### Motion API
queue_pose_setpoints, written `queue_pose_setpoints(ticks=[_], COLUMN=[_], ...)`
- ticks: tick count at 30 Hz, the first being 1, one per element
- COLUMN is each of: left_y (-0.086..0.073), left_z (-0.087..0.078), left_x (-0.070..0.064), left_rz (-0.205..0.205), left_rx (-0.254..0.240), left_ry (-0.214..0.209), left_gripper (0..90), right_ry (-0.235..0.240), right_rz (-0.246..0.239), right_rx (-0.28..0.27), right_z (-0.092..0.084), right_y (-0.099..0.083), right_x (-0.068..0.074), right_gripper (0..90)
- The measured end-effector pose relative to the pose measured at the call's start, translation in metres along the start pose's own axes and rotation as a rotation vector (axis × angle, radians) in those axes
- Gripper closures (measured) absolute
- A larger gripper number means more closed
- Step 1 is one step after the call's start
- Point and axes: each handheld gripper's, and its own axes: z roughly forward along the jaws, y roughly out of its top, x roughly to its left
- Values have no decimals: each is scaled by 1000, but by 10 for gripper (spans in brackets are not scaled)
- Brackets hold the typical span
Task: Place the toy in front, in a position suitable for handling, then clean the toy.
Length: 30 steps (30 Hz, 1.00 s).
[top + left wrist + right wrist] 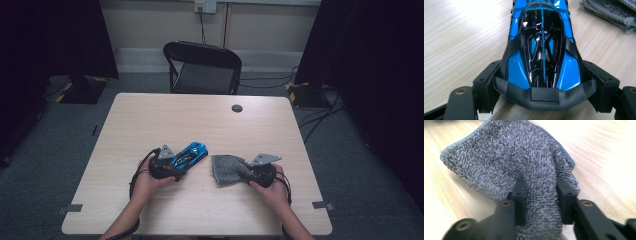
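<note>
Left claw (541,97) clamps blue toy car (541,50), nose pointing away.

I am seeing the blue toy car (190,154) with a glossy black roof lying on its wheels on the bench, its rear end gripped from both sides. Just beside it, the grey fluffy cloth (227,169) is lying bunched, one fold being pinched.
</note>
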Motion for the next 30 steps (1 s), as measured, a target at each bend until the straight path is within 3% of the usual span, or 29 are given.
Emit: queue_pose_setpoints(ticks=[6,13,20,26,30], left_y=[0,0,0,0,0], left_z=[0,0,0,0,0], left_x=[0,0,0,0,0], left_rz=[-1,0,-1,0,0], left_rx=[-1,0,0,-1,0], left_ry=[0,0,0,0,0], left_gripper=[238,238,238,238,237], right_ry=[22,77,90,113,134], right_rz=[85,96,83,65,49], right_rx=[-2,-42,-59,-71,-71], right_z=[-2,-9,-11,-3,12], right_y=[4,21,42,70,91], right_x=[-1,3,7,18,32], right_gripper=[733,733,733,733,733])
